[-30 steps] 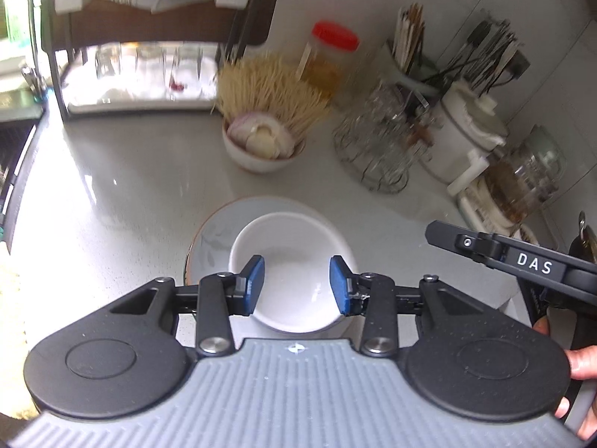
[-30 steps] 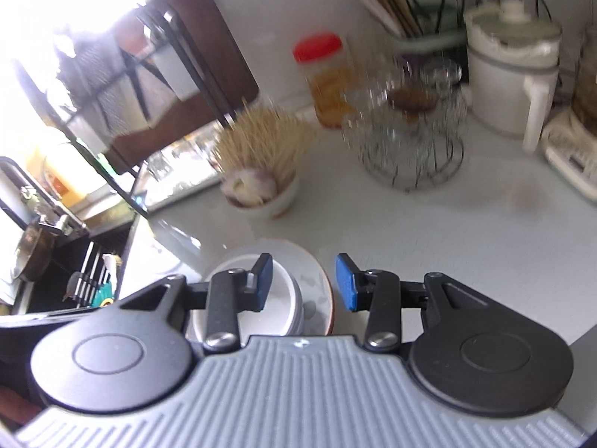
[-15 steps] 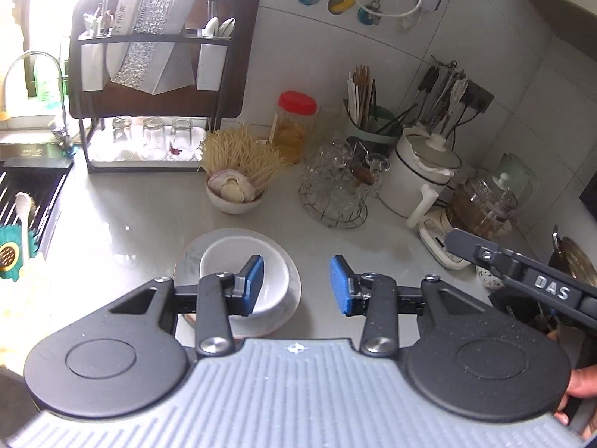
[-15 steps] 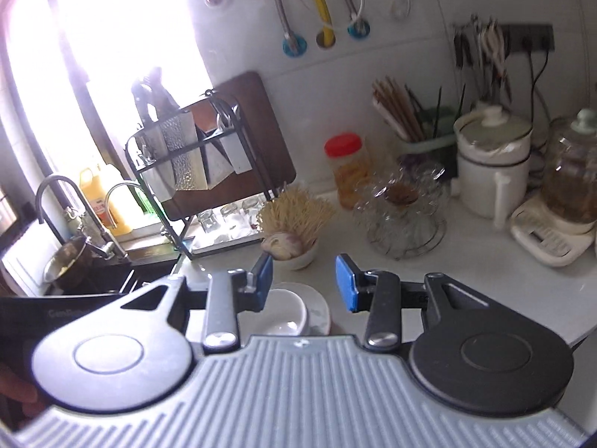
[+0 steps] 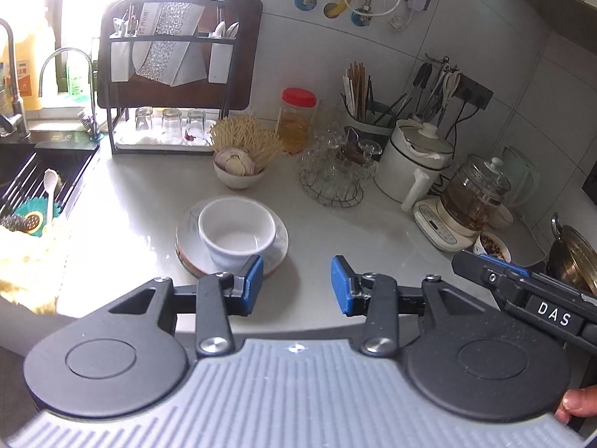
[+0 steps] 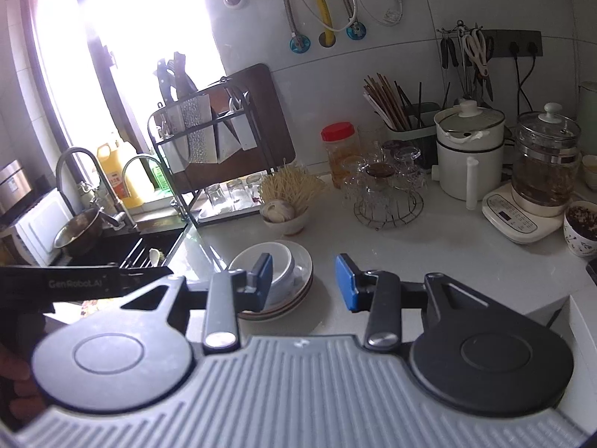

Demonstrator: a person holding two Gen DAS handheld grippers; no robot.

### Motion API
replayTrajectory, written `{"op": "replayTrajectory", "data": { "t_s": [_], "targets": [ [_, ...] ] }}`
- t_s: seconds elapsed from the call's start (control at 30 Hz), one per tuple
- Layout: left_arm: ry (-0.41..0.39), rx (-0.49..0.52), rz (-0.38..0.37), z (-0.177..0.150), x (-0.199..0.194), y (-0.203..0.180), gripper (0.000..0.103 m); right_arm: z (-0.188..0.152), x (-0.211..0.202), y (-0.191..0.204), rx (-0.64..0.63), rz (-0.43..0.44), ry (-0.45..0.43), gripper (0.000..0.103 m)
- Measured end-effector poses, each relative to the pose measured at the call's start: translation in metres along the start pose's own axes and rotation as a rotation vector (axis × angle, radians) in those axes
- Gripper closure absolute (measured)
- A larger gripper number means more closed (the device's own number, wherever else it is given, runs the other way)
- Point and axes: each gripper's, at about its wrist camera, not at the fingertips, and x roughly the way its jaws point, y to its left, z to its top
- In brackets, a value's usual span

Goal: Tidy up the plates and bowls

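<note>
A white bowl (image 5: 236, 232) stands on a stack of plates (image 5: 278, 240) in the middle of the white counter. It also shows in the right wrist view (image 6: 285, 261) on the plates (image 6: 302, 261). My left gripper (image 5: 296, 285) is open and empty, held back from the stack, above the counter's front part. My right gripper (image 6: 304, 280) is open and empty, also held back, to the right of the stack. Its black finger (image 5: 522, 291) shows in the left wrist view.
A small bowl of garlic and noodles (image 5: 238, 171) stands behind the stack. A wire rack of glasses (image 5: 332, 171), a white pot (image 5: 414, 160), a kettle (image 5: 470, 201) and a red-lidded jar (image 5: 296, 119) line the right. A sink (image 5: 30, 171) and dish rack (image 5: 171, 86) are left.
Both grippers have pulled back and up from the bowl and plates. The stack now looks smaller and farther away. Both stay open.
</note>
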Motion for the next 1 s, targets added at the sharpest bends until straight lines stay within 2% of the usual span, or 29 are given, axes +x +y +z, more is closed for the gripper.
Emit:
{"op": "replayTrajectory", "data": {
  "t_s": [0.23,0.5,1.0],
  "targets": [
    [-0.004,0.021,0.009,-0.027,-0.023,-0.020,0.054,-0.015,-0.024,-0.002,0.001,-0.003,0.009,0.061],
    [-0.017,0.000,0.030,-0.055,-0.047,-0.022,0.054,-0.035,-0.042,0.006,-0.017,0.003,0.032,0.062],
    [-0.028,-0.002,0.071,-0.076,-0.073,-0.018,0.053,-0.049,-0.056,0.018,-0.034,0.026,0.039,0.062]
  ]
}}
